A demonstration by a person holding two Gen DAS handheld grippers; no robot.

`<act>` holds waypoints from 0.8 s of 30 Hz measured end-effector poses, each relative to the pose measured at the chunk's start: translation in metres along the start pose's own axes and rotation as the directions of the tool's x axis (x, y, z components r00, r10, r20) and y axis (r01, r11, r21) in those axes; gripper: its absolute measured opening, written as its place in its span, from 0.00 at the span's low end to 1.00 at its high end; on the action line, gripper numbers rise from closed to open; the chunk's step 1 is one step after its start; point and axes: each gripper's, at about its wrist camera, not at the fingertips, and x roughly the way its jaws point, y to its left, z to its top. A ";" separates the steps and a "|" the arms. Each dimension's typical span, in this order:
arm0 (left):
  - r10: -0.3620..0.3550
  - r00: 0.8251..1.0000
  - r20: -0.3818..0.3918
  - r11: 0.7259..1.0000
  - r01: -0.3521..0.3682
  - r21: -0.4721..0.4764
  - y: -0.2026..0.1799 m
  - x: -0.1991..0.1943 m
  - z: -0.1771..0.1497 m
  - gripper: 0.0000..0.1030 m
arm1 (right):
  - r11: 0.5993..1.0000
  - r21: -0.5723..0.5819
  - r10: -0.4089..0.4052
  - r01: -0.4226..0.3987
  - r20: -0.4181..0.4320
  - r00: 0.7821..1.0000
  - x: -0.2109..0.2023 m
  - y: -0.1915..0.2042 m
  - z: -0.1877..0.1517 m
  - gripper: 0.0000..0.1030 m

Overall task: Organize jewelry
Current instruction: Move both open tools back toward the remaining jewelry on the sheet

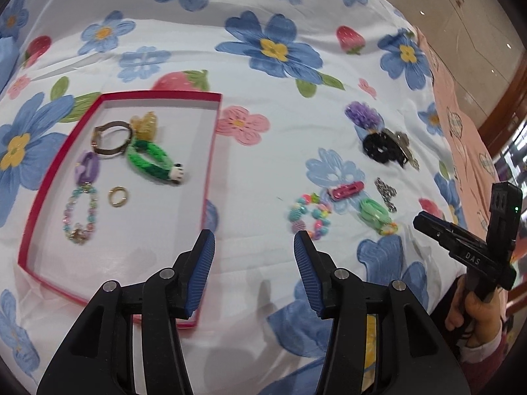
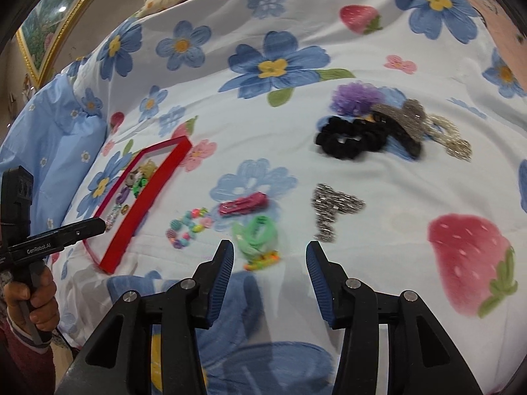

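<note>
Across the left half of the left wrist view lies the red tray (image 1: 210,151) on the flowered bedspread (image 1: 283,125), its contents plain: a watch (image 1: 112,140), a green braided band (image 1: 150,161), a purple clip (image 1: 88,168), a gold ring (image 1: 118,196) and a pastel bead bracelet (image 1: 80,217). The right wrist view shows that tray (image 2: 145,210) only edge-on at middle left, its contents crowded and hard to tell apart.

Loose pieces read better from the right: the black scrunchie (image 2: 349,140), purple scrunchie (image 2: 354,97) and glittery silver clip (image 2: 400,121) bunch together at upper right, with a sparkly silver piece (image 2: 331,209) lower down alone. Just ahead of the right claw (image 2: 270,253) lie a mint green hair tie (image 2: 258,235), pink clip (image 2: 243,205) and colourful bead bracelet (image 2: 187,227).

Both claws are released, jaws spread and holding nothing. The left claw (image 1: 254,243) hovers near the tray's lower right edge.
</note>
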 end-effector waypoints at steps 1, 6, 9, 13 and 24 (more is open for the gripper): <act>0.000 1.000 -0.007 1.000 0.000 0.008 -0.004 0.003 0.000 0.48 | 1.000 0.002 -0.003 0.003 -0.001 1.000 -0.001 -0.002 -0.001 0.47; 0.005 0.999 -0.039 0.999 -0.003 0.038 -0.018 0.018 0.000 0.48 | 1.000 0.018 -0.016 0.016 0.003 1.000 -0.002 -0.014 -0.001 0.47; 0.004 0.999 -0.054 0.999 -0.001 0.049 -0.025 0.027 0.002 0.48 | 1.000 0.018 -0.023 0.023 0.005 1.000 -0.001 -0.018 0.001 0.47; 0.005 0.997 -0.072 0.998 -0.001 0.061 -0.032 0.038 0.005 0.48 | 1.000 0.015 -0.025 0.025 -0.003 1.000 0.004 -0.021 0.003 0.54; 0.023 0.990 -0.142 0.994 -0.007 0.108 -0.048 0.089 0.017 0.48 | 0.991 -0.046 -0.126 0.125 -0.031 0.992 0.047 -0.032 0.024 0.62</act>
